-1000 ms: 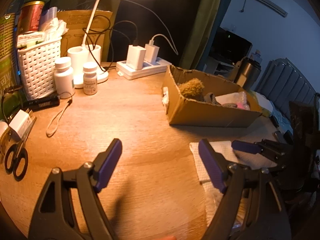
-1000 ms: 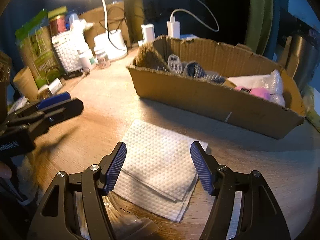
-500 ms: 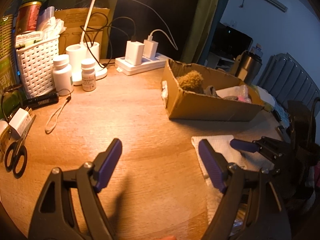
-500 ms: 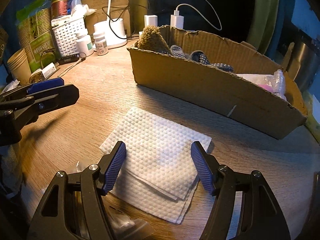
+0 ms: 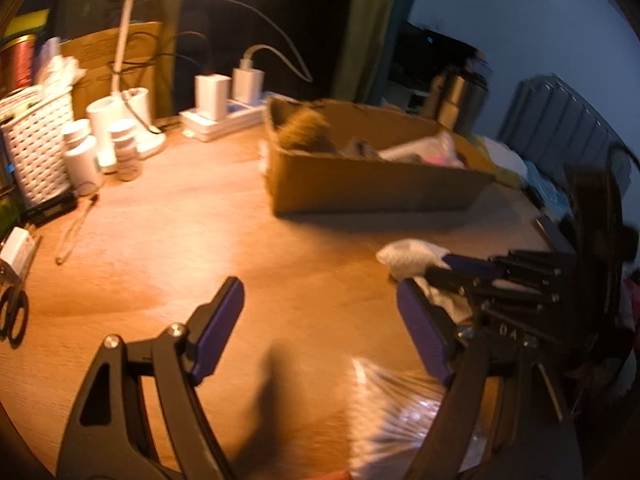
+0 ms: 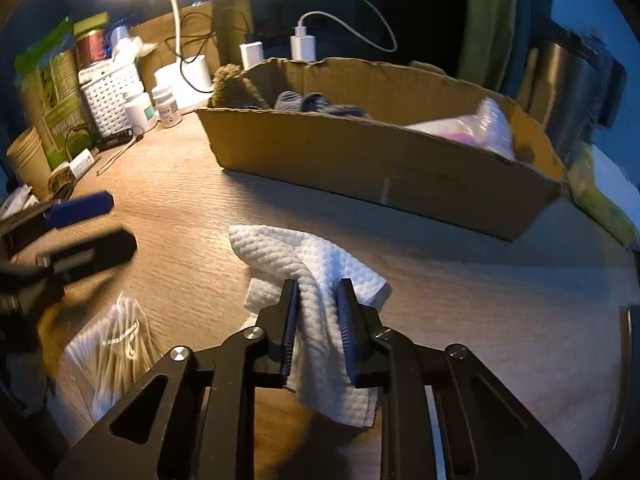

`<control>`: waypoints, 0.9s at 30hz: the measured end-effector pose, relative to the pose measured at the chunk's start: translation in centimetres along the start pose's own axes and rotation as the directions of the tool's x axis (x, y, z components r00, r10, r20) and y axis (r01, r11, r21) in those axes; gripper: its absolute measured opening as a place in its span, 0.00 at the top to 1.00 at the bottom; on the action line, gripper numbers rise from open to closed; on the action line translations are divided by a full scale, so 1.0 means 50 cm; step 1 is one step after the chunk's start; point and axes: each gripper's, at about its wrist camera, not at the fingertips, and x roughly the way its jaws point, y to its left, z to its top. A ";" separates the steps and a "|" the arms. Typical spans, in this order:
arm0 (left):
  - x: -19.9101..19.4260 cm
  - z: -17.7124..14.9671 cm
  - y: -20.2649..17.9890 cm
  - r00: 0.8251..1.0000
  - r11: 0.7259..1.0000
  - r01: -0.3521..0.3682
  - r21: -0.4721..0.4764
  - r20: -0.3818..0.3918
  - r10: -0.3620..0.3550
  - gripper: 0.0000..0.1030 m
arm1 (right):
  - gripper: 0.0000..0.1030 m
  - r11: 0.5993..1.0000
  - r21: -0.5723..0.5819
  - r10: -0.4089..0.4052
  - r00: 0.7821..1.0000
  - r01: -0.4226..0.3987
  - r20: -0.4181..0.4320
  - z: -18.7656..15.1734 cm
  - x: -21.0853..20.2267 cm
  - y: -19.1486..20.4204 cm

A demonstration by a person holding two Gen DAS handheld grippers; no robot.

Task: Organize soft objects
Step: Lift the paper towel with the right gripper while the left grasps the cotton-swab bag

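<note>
Paper towel, white and embossed, sits bunched at the centre of the right wrist view, pinched between the two blue pads of the right gripper, whose jaws are drawn close together on the fabric; part of the towel hangs below the pads and part lies crumpled on the wooden table just ahead of them; in the left wrist view the same towel shows at middle right, with the right gripper closed over its near edge; the left gripper fills the bottom of that view with its jaws spread wide and nothing between them, above bare wood; seen from the right wrist, the left gripper juts in from the left edge, blurred; a cardboard box stretches across the upper middle of the right wrist view, beyond the towel and apart from it; inside it lie a brown fuzzy item at the left end, grey knitted pieces in the middle and a clear bag with pink contents at the right end; a bag of cotton swabs rests at lower left, near the towel; a white slotted basket, pill bottles and a lamp base crowd the upper left; chargers in a power strip stand at upper centre of the left wrist view; scissors lie at its left edge.
</note>
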 end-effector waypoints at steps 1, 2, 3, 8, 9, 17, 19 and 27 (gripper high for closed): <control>0.004 -0.005 -0.012 1.000 1.000 0.007 0.013 -0.012 -0.007 0.22 | 0.82 1.000 0.004 0.001 1.000 -0.001 -0.003 -0.004 -0.004 -0.003; 0.009 -0.012 -0.025 0.999 0.999 0.016 0.030 -0.030 -0.015 0.22 | 0.83 1.000 0.005 0.001 1.000 -0.001 -0.004 -0.009 -0.010 -0.005; 0.010 -0.015 -0.034 0.999 0.999 0.020 0.038 -0.039 -0.019 0.22 | 0.83 1.000 0.008 -0.001 1.000 0.001 -0.003 -0.017 -0.018 -0.010; 0.010 -0.037 -0.075 0.997 0.996 0.041 0.075 -0.068 -0.035 0.22 | 0.83 0.999 0.044 -0.005 1.000 0.004 0.012 -0.040 -0.049 -0.033; 0.012 -0.039 -0.079 0.996 0.996 0.042 0.079 -0.077 -0.036 0.22 | 0.83 0.999 0.053 -0.004 1.000 0.003 0.017 -0.044 -0.055 -0.038; 0.007 -0.062 -0.117 0.992 0.994 0.057 0.094 -0.117 -0.045 0.07 | 0.83 0.998 0.065 0.001 0.999 -0.004 0.047 -0.076 -0.098 -0.042; 0.003 -0.068 -0.124 0.992 0.993 0.059 0.099 -0.116 -0.048 0.07 | 0.83 0.998 0.068 0.003 0.999 -0.006 0.053 -0.083 -0.106 -0.042; 0.007 -0.093 -0.146 0.988 0.986 0.033 0.166 -0.156 -0.007 0.06 | 0.83 0.997 0.081 0.003 0.997 -0.009 0.074 -0.105 -0.137 -0.040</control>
